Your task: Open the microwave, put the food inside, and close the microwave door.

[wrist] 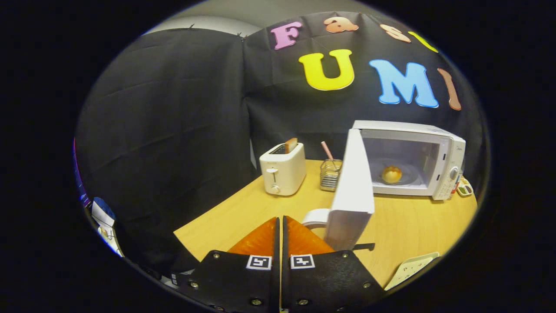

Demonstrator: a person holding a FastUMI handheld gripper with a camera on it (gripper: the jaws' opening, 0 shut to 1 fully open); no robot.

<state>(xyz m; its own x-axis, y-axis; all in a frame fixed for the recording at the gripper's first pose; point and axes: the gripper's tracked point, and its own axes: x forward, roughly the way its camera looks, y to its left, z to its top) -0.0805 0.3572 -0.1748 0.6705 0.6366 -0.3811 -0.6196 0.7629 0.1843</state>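
— Where's your tool [280, 221]?
— Mine's clenched on nothing, low over the desk [404, 226], beside the door [352, 191].
— And the food?
— The bun [391, 174] sits inside the microwave [443, 152]; its door hangs wide open. The toaster [282, 169] stands left.

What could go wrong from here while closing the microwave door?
The white microwave door stands wide open, just ahead of the shut gripper; pushing near its outer edge may shift the white microwave. The white plate beside the door's lower corner could be knocked. The yellow food already sits inside.
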